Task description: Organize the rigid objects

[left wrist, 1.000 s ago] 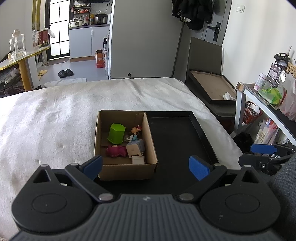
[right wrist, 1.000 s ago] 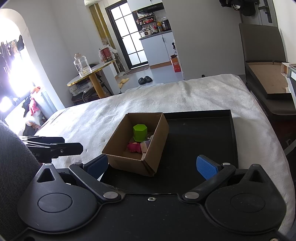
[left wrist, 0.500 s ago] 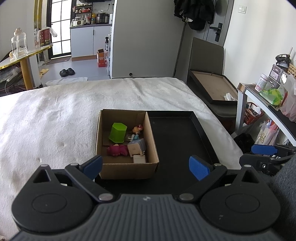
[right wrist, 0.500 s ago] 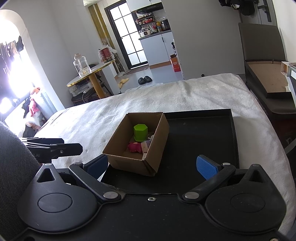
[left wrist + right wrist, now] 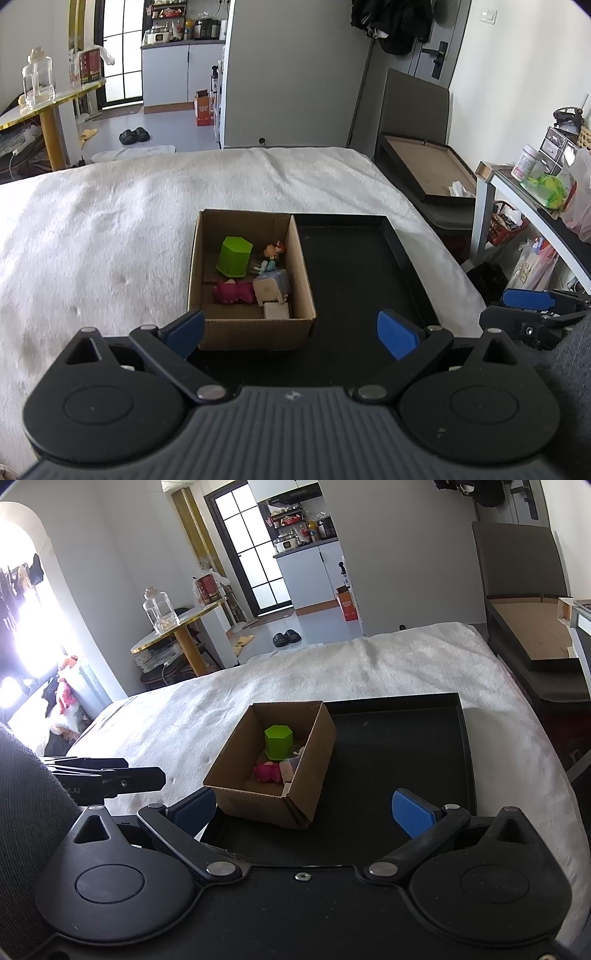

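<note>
Cardboard box (image 5: 255,325) with the toys sits in the left end of a black tray (image 5: 369,266) on the bed (image 5: 110,229); from my left camera its longer side runs away from me, open top facing up.

My left hand-held gripper (image 5: 291,328) is spread wide and holds nothing, its blue fingertips (image 5: 397,332) hanging apart just short of the near wall of the box; the left tip lines up with the box's near left corner, though I cannot tell whether it touches. My right hand-held gripper (image 5: 303,812) is likewise wide open and empty, with its pads (image 5: 413,812) over the tray's near edge and the box's near corner between them and a little ahead.

Inside the box I see a green hexagonal cup (image 5: 234,256) standing mouth-down toward the far left, its axis roughly upright with a slight tilt. Just beside it on the right lies a small figurine (image 5: 271,254) with red hair. Nearer to me a pink toy (image 5: 232,291) lies flat with its length across the box, touching a pale grey toy (image 5: 271,288), and a small beige block (image 5: 276,312) rests against the near wall. In the right camera the cup (image 5: 279,742) and pink toy (image 5: 267,771) show; the rest is partly hidden by the box wall (image 5: 314,760).

The tray's right part is bare black surface (image 5: 399,753).
</note>
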A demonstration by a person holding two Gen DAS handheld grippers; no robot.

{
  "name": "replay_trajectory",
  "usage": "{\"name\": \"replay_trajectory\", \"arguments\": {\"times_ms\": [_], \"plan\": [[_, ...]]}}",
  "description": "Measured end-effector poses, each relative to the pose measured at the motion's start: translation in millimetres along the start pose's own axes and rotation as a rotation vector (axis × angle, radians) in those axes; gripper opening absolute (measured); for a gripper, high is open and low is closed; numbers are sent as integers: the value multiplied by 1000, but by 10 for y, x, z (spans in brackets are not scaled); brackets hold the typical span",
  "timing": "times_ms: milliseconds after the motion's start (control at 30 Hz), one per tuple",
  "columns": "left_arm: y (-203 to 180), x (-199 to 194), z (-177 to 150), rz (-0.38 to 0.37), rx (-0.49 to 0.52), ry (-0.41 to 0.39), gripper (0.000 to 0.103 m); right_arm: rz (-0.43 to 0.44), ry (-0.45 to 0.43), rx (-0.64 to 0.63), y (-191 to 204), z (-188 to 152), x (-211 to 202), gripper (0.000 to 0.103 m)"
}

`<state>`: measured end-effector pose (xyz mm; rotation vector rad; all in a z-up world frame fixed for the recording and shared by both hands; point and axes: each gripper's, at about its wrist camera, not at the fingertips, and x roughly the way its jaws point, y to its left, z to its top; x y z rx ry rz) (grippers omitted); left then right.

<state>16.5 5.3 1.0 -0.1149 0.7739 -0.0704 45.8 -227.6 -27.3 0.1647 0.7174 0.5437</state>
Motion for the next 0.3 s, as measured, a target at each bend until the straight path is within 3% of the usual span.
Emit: {"name": "replay_trajectory", "arguments": {"times_ms": [300], "plan": [[-33, 10, 5, 13, 13, 0, 99, 5, 7, 24, -31, -24, 5, 103]]}}
